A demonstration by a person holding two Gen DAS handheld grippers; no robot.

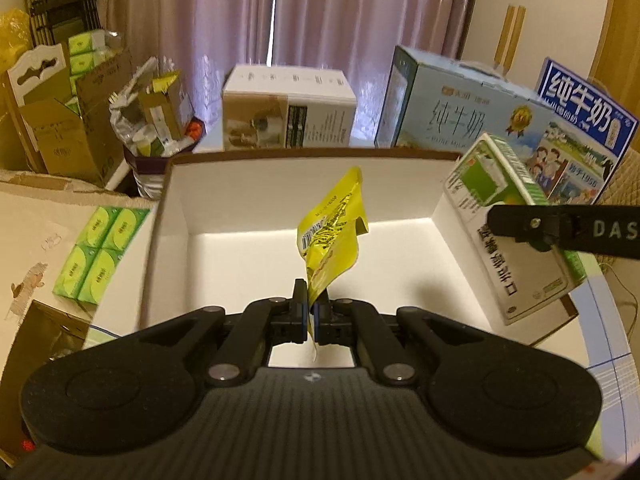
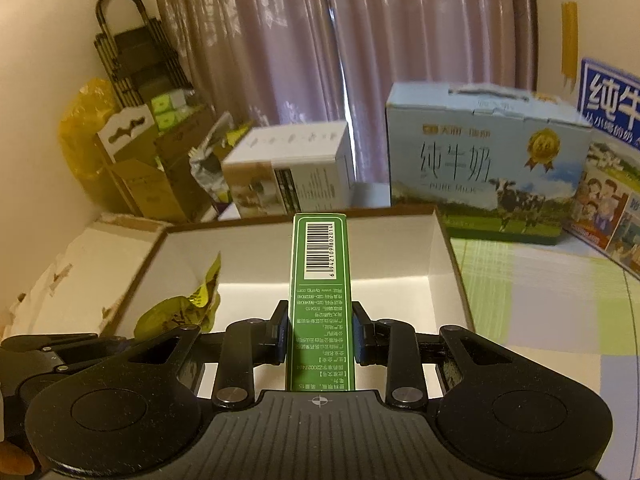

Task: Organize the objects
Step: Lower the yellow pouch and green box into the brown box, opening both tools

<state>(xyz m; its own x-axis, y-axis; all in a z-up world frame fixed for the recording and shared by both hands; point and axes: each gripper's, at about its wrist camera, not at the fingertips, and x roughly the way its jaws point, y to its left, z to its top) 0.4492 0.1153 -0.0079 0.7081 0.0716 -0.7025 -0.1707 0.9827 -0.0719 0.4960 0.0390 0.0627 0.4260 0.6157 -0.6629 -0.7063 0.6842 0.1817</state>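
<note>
My left gripper is shut on a yellow foil sachet and holds it upright over the open white cardboard box. My right gripper is shut on a tall green-and-white carton, barcode side up, above the box's near edge. In the left wrist view the same carton hangs tilted over the box's right wall, with the right gripper's finger across it. The sachet shows at the lower left in the right wrist view.
A pack of green tissue packets lies left of the box. Behind it stand a white carton, two milk cases, and a bin of rubbish. Cardboard boxes pile at the far left. A checked cloth covers the table to the right.
</note>
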